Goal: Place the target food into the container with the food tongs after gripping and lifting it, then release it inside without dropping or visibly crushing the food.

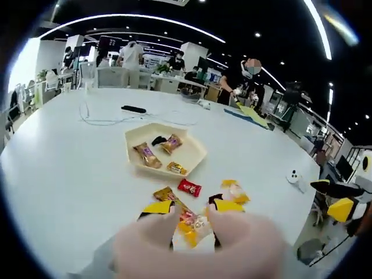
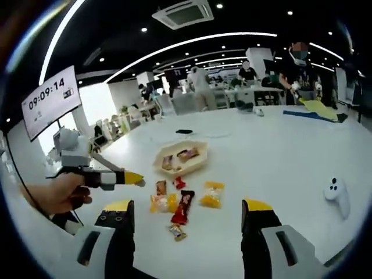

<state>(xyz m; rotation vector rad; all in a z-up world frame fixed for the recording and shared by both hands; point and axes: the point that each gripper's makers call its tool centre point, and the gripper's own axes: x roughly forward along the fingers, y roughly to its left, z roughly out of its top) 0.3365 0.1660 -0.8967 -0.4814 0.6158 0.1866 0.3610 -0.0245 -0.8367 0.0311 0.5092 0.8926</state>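
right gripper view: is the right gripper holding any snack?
No. The right gripper stands wide open above the table, with the loose snacks lying untouched between its jaws.

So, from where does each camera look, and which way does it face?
Left gripper view: rides on the left gripper, tilted down over the white table toward the cream tray and loose snack packets; its yellow-tipped jaws are close on a packet, whether gripped I cannot tell.
Right gripper view: rides on the right gripper, jaws wide apart, facing across the table; a hand holds the left gripper at its left.
Shared: the tray, the packets, the table.
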